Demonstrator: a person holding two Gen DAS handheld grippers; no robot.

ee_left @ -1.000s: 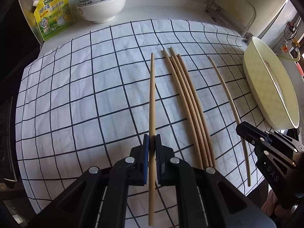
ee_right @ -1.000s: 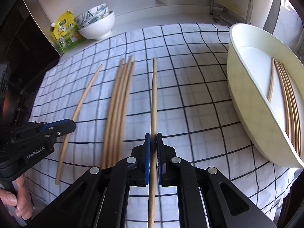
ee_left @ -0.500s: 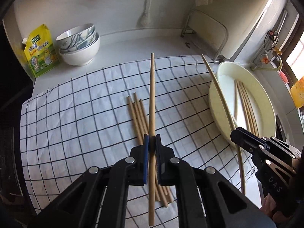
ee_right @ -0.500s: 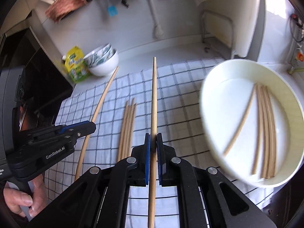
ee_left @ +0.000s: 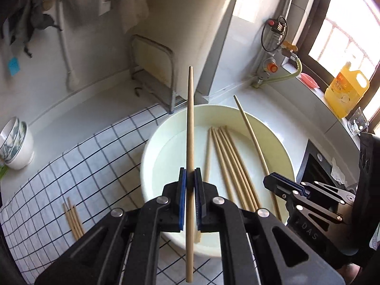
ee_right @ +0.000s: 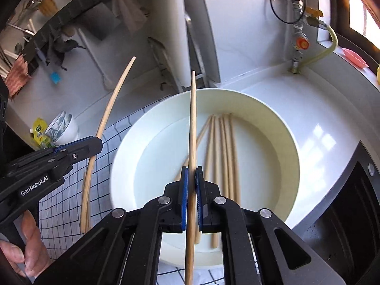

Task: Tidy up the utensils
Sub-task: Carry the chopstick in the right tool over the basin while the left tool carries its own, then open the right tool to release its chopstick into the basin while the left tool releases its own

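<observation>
Both chopsticks lifted off the cloth: left gripper (ee_left: 189,197) and right gripper (ee_right: 192,196) each clamp a chopstick (ee_left: 190,142) (ee_right: 192,147) above the basin (ee_left: 152,152) (five already inside). Release looks next.

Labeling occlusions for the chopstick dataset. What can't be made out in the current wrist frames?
- Left wrist view: near ends of the chopsticks in the basin hidden behind the left gripper; basin near rim hidden too.
- Left wrist view: loose chopsticks on the cloth too small to count surely.
- Right wrist view: the right gripper covers the basin's near rim; motion blur smears its held chopstick.
</observation>
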